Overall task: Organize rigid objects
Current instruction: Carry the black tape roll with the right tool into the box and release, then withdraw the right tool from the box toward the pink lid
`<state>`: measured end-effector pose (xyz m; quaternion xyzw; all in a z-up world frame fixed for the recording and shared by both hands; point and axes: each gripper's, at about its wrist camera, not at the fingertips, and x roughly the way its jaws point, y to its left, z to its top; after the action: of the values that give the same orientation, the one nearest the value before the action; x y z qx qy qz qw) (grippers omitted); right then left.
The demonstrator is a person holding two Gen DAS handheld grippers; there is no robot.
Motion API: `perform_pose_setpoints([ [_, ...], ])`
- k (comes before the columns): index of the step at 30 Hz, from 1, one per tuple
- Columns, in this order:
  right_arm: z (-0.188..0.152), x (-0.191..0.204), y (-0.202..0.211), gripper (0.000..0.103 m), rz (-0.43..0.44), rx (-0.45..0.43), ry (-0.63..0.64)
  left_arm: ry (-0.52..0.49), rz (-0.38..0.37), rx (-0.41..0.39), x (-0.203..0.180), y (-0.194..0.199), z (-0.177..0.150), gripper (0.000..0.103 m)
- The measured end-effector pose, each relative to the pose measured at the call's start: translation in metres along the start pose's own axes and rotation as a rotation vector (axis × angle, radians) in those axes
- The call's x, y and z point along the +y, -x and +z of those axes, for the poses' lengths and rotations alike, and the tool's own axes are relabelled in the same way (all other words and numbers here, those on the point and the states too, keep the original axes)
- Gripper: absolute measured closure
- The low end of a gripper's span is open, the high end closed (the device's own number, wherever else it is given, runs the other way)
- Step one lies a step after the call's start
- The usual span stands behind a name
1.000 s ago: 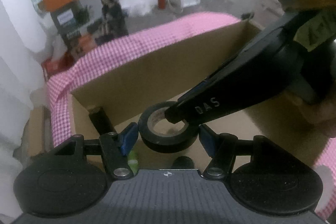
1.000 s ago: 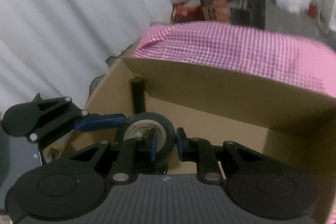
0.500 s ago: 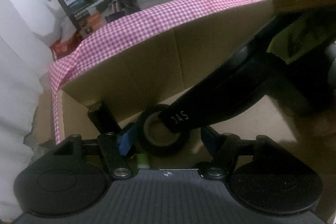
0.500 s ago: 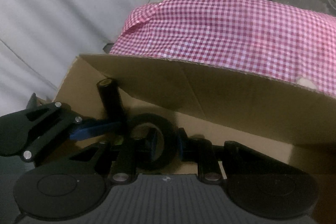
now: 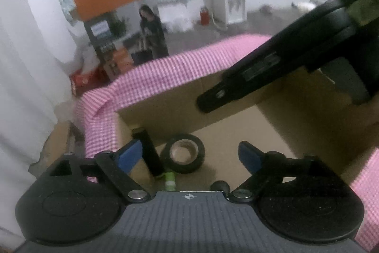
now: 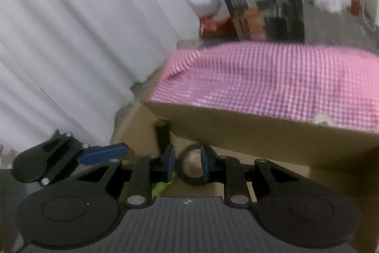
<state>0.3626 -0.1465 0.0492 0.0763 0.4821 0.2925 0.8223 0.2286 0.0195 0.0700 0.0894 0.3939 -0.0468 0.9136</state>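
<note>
I'd clear the box straight up: left hand-held gripper wide, empty (just opened off the tape roll), right hand-held gripper pinched shut, empty.

A roll of black tape lies on the floor of the cardboard box, near its left far corner, tilted so its pale cardboard core faces up and toward the viewer; nothing grips it. Just to its left a black cylinder leans against the box's left wall, its top further back than its foot. A small green object lies on the box floor at the near side of the tape, touching or nearly touching it. A dark rounded thing, partly hidden, sits nearer and to the right.
</note>
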Motion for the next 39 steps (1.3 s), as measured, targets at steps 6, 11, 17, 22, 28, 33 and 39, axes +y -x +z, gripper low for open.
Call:
perform_pose_setpoints([
  [6,-0.03,0.034,0.078,0.042,0.017,-0.161,0.059,0.025,-0.006,-0.111,0.011,0.055,-0.02,0.004],
  [11,-0.078,0.059,0.137,0.042,0.04,-0.268,0.081,0.033,-0.047,-0.149,0.009,0.088,-0.052,0.002],
  [17,-0.147,0.074,0.163,0.042,0.078,-0.291,0.052,0.069,-0.137,-0.099,-0.002,0.095,-0.097,0.002],
  [22,-0.198,0.069,0.155,0.042,0.1,-0.249,-0.049,0.091,-0.189,-0.02,-0.014,0.072,-0.13,0.002],
  [28,-0.237,0.054,0.113,0.043,0.06,-0.162,-0.164,0.084,-0.214,0.076,-0.029,0.042,-0.159,0.003],
  [33,-0.245,0.044,0.071,0.053,0.032,-0.089,-0.21,0.03,-0.189,0.087,-0.041,0.03,-0.168,0.009],
  [39,-0.25,0.046,0.037,0.066,0.016,-0.029,-0.197,0.032,-0.217,0.104,-0.044,0.024,-0.178,0.032],
])
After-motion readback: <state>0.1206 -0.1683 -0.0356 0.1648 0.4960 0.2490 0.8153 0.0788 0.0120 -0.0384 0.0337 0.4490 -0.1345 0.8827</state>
